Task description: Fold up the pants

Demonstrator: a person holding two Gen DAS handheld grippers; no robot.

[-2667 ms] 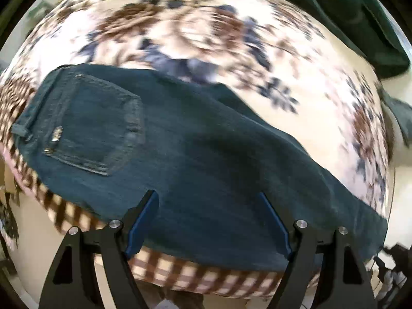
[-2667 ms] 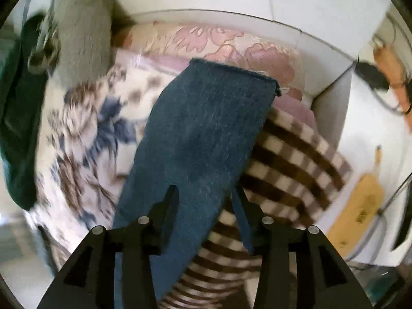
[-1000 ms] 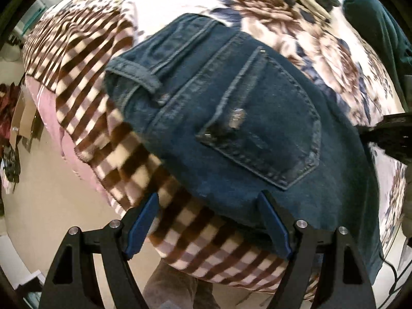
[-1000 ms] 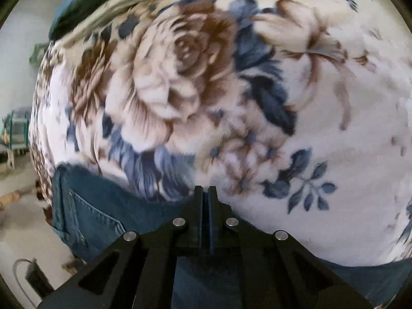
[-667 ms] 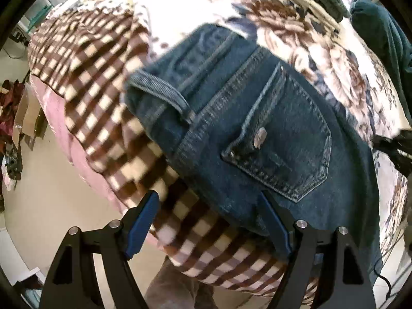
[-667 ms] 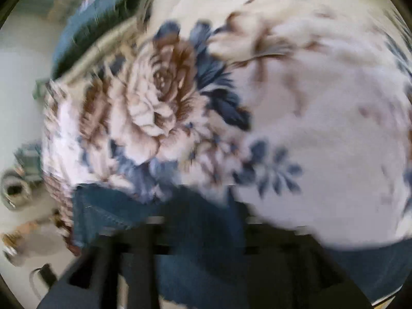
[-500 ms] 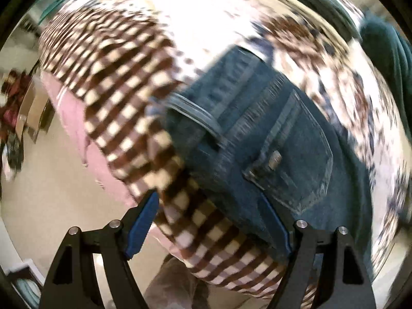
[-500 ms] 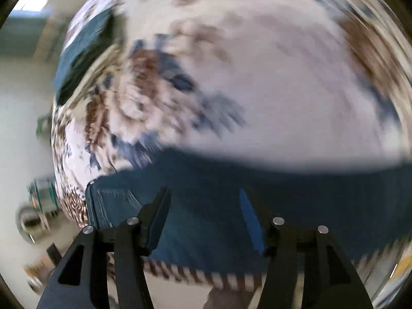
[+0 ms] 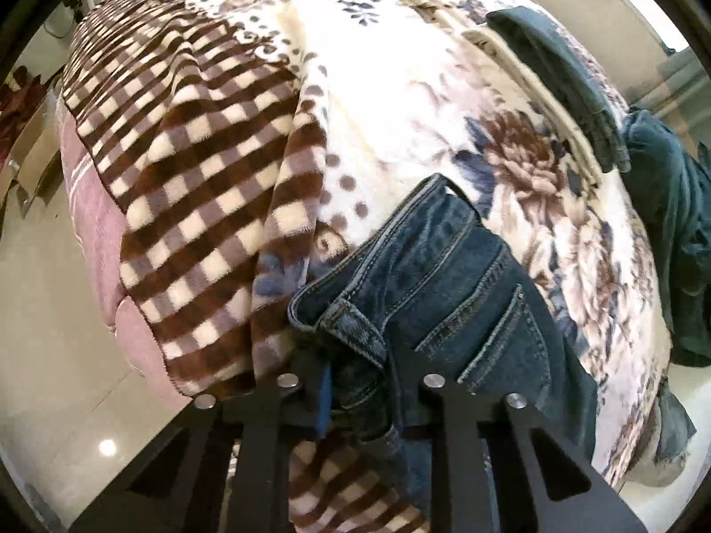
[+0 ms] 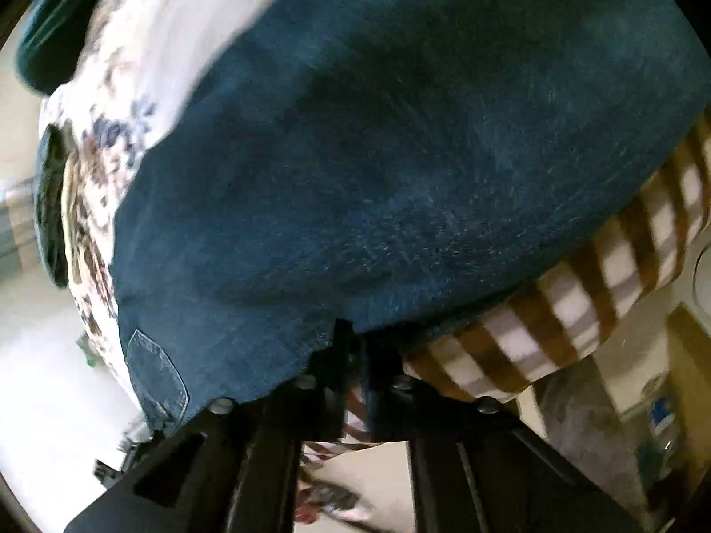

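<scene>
Dark blue jeans (image 9: 449, 275) lie on a floral blanket (image 9: 400, 89) near the bed's edge. In the left wrist view my left gripper (image 9: 362, 373) is shut on the bunched waistband corner, beside a belt loop and the back pocket (image 9: 497, 333). In the right wrist view the jeans' leg (image 10: 400, 142) fills the frame. My right gripper (image 10: 360, 355) is shut on the near edge of that denim, where it meets the checked border.
A brown checked blanket border (image 9: 186, 142) hangs over the bed's side, above pale floor tiles (image 9: 44, 355). Folded dark garments (image 9: 564, 75) and a dark green cloth (image 9: 666, 222) lie at the far side. The checked border also shows in the right wrist view (image 10: 600, 275).
Both grippers were open half a second ago. The left one has closed on the waistband; the right one has dropped to the leg's near edge and closed on it.
</scene>
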